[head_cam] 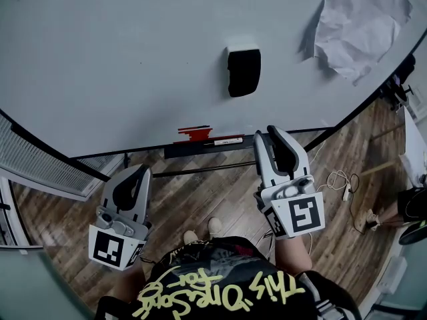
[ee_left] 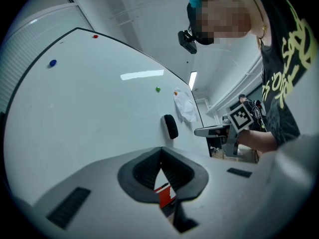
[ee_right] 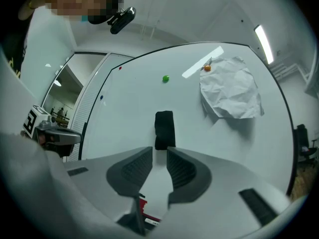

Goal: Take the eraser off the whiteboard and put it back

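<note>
One broad white whiteboard (head_cam: 120,59) stands upright and fills the scene. A crumpled white paper sheet (head_cam: 357,25) hangs near its upper right edge. A black tray ledge (head_cam: 200,151) along the bottom carries a red item (head_cam: 195,134).

The right claw (ee_right: 159,151) points straight at the board, its jaws narrowly parted with nothing between them, probably lining up a grab. The left claw (ee_left: 160,151) sits low and aside, jaws pressed together and empty, likely idle.

The black block eraser (head_cam: 243,72) clings mid-board, untouched and well ahead of the right claw. A small orange magnet (ee_right: 207,68) pins the paper.
</note>
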